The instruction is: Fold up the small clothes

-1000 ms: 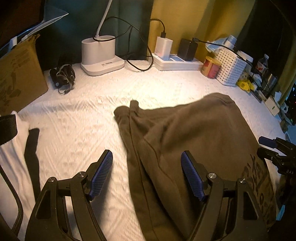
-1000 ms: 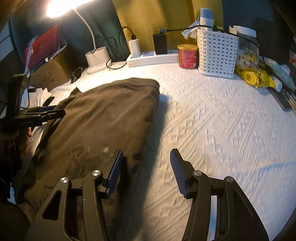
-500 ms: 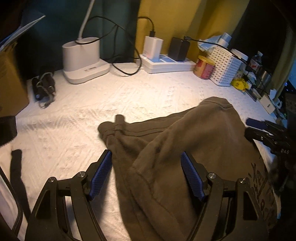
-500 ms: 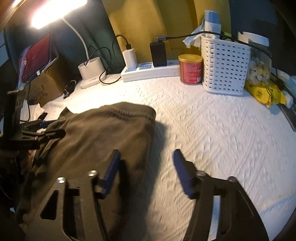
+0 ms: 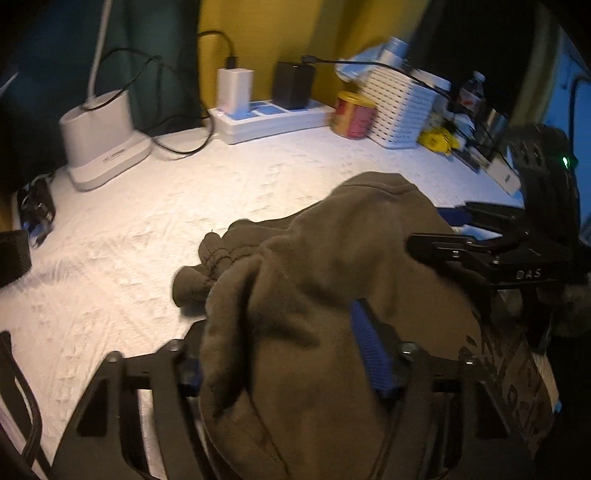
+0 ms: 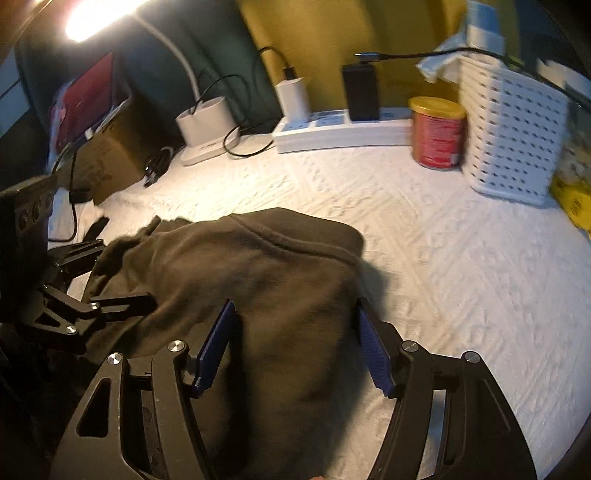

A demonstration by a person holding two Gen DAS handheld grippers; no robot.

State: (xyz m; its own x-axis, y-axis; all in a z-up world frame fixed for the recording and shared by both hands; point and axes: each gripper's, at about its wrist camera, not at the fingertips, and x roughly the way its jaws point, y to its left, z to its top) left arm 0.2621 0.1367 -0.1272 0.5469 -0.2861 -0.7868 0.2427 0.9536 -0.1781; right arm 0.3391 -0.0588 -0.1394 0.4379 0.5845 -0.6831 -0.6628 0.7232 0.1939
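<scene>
Left wrist view: olive-brown sweatshirt (image 5: 332,258) bunched up on the white textured table cover (image 5: 147,229), near side of the table. Left gripper (image 5: 280,362) is closing, with a thick wad of the fabric between its jaws; the left pad is hidden by cloth, so I can't confirm the pads are pressing yet. Right gripper (image 5: 443,229) comes in from the right at the garment's far edge.

Right wrist view: right gripper (image 6: 295,339) is spread wide and straddles the sweatshirt (image 6: 266,266), pads clear of the cloth, nothing held.

Handling, my read: heavy-ish fleece, soft, no stiffness, not slippery, not fragile. It'll sag and drag on the textured cover. Best to pinch the ribbed hem or seam edges, through all layers, not mid-panel.

View differences: only the left view shows the printed lettering (image 5: 517,373) at lower right and the crumpled cuff (image 5: 207,266). Only the right view shows the lit lamp (image 6: 92,18), cardboard box (image 6: 107,162) and the ribbed hem line running across the top.
</scene>
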